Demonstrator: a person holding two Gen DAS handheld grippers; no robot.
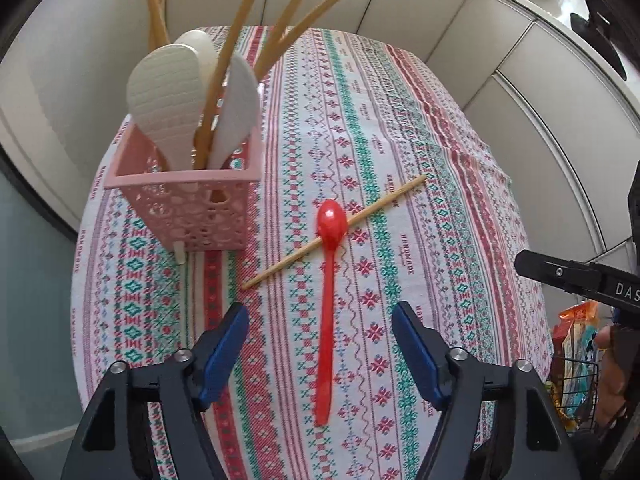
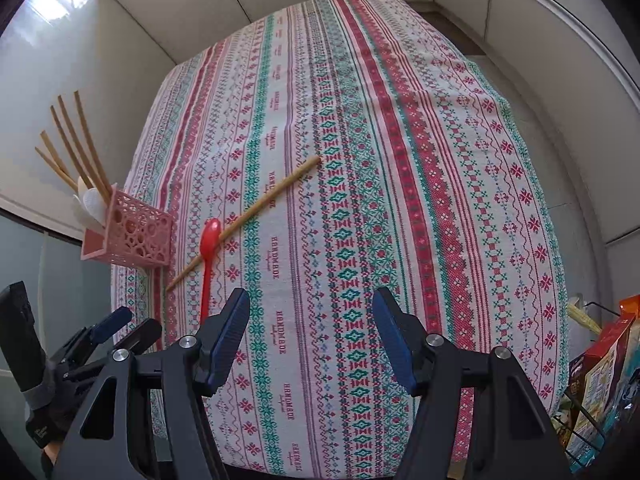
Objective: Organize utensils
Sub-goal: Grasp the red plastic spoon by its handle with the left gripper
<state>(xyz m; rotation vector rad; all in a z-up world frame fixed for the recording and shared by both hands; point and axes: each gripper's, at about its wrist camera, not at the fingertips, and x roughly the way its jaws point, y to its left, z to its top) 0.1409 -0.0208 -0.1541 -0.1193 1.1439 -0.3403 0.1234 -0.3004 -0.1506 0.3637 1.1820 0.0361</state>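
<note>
A red plastic spoon (image 1: 328, 280) lies on the patterned tablecloth (image 1: 420, 184), its bowl resting across a single wooden chopstick (image 1: 340, 228). My left gripper (image 1: 320, 316) hovers open above the spoon's handle, which runs between its blue pads without touching them. A pink perforated holder (image 1: 188, 208) at the left holds white rice paddles (image 1: 164, 96) and several wooden chopsticks. In the right wrist view my right gripper (image 2: 310, 306) is open over bare cloth, with the red spoon (image 2: 208, 256), the chopstick (image 2: 256, 210) and the pink holder (image 2: 132, 236) to its left. The left gripper (image 2: 116, 326) shows at the lower left.
The table stands against pale panelled walls. A wire basket with snack boxes (image 2: 600, 376) sits off the table's right edge, also seen as the basket (image 1: 576, 364) in the left wrist view. The right gripper's black body (image 1: 576, 280) juts in at the right.
</note>
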